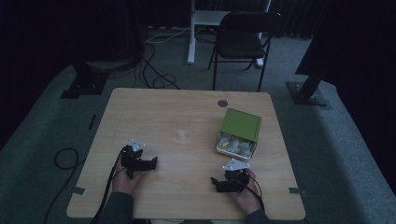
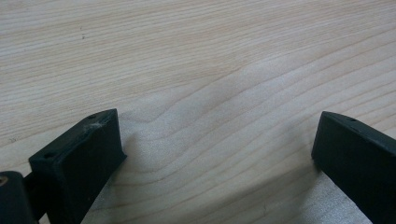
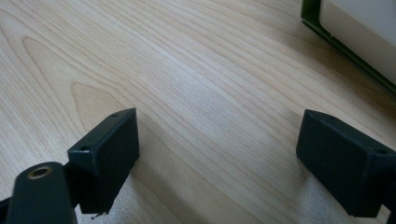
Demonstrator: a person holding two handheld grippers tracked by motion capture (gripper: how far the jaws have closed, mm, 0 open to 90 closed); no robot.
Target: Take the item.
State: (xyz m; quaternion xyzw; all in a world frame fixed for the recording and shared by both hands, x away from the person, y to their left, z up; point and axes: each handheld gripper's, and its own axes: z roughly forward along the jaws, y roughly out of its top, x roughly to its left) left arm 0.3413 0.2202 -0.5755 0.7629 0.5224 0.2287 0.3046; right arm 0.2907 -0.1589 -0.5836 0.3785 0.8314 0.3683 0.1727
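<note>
My left gripper (image 1: 153, 163) rests on the wooden table (image 1: 187, 107) at the near left, held by a hand, pointing right. In the left gripper view, my left gripper (image 2: 217, 135) stands open with only bare wood between its jaws. My right gripper (image 1: 215, 182) lies at the near right, pointing left, also in a hand. In the right gripper view, my right gripper (image 3: 217, 130) is wide open over bare wood. A white box (image 1: 237, 144) with a green lid (image 1: 241, 123) slid partly back sits just beyond the right gripper, and its corner, the white box (image 3: 359, 28), appears again in that view.
Several pale items lie in the open end of the box. A small clear object (image 1: 180, 134) stands near the table's middle. A round grommet (image 1: 222, 103) sits at the far edge. A black chair (image 1: 243, 37) and stands are beyond the table.
</note>
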